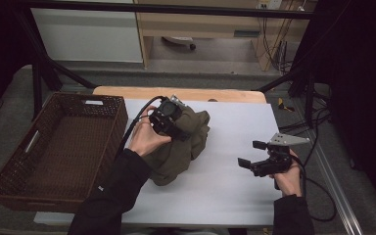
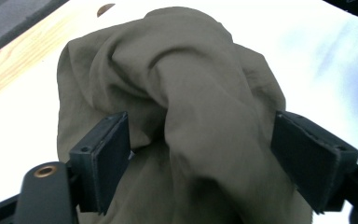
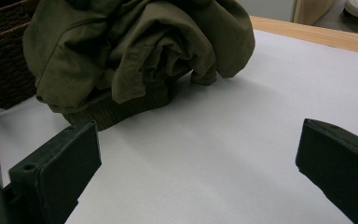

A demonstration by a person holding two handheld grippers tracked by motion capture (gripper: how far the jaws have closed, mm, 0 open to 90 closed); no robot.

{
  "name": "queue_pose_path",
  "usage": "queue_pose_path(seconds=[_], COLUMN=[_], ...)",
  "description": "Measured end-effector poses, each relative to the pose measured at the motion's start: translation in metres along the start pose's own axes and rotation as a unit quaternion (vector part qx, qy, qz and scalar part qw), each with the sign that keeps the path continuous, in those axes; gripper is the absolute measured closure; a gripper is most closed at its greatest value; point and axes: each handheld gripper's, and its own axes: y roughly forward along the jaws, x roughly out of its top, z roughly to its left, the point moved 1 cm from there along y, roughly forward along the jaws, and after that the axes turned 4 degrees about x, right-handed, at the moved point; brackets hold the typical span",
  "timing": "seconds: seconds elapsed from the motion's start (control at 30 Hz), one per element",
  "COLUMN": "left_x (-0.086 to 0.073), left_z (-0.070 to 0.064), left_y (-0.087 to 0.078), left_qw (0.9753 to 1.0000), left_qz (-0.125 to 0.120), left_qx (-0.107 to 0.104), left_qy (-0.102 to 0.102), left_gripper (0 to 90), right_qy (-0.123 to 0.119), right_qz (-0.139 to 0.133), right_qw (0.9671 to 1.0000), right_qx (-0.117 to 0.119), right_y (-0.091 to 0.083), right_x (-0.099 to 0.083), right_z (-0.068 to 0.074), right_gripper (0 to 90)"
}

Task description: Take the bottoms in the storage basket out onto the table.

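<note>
A crumpled olive-green garment (image 1: 188, 144) lies in a heap on the white table cover (image 1: 225, 196), left of centre. My left gripper (image 1: 176, 126) presses down on top of the heap. In the left gripper view, this gripper (image 2: 205, 158) is open, its jaws standing wide on either side of a thick fold of the garment (image 2: 191, 93). My right gripper (image 1: 250, 153) hovers open over bare table to the right of the heap, with nothing between its jaws. In the right gripper view the garment (image 3: 135, 51) lies ahead of that gripper (image 3: 200, 158), apart from it.
A dark woven basket (image 1: 10, 171) stands at the left end of the table, right beside the garment. A strip of bare wood (image 1: 176, 93) runs along the table's far edge. Cables hang off the right side (image 1: 318, 147).
</note>
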Motion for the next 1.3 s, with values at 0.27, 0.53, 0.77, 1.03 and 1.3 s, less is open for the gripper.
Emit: queue_pose_path(seconds=[0.27, 0.53, 0.77, 1.03, 1.3], left_x=[-0.003, -0.008, -0.013, -0.021, -0.026], left_z=[-0.001, 0.003, 0.004, 0.007, 0.006], left_y=[-0.008, -0.016, -0.024, -0.033, -0.045], left_qw=[0.9998, 0.9997, 0.9995, 0.9992, 0.9989], left_qz=[-0.013, -0.016, -0.018, -0.023, -0.027], left_qx=[0.014, 0.018, 0.026, 0.033, 0.038], left_qy=[0.003, -0.001, -0.001, -0.005, -0.004], left_gripper=[9.4, 1.6, 0.4, 0.4, 0.7], right_qy=[0.001, -0.001, -0.001, -0.001, 0.001], right_qz=[0.002, 0.004, 0.005, 0.006, 0.004], right_qw=[1.0000, 1.0000, 1.0000, 1.0000, 1.0000], right_qx=[0.001, 0.000, -0.001, -0.002, -0.004], right_y=[0.001, 0.002, 0.001, 0.001, 0.001], right_x=[0.000, 0.000, 0.000, 0.000, 0.000], right_z=[0.001, 0.000, 0.000, 0.000, 0.000], right_gripper=[0.5, 0.5, 0.5, 0.5, 0.5])
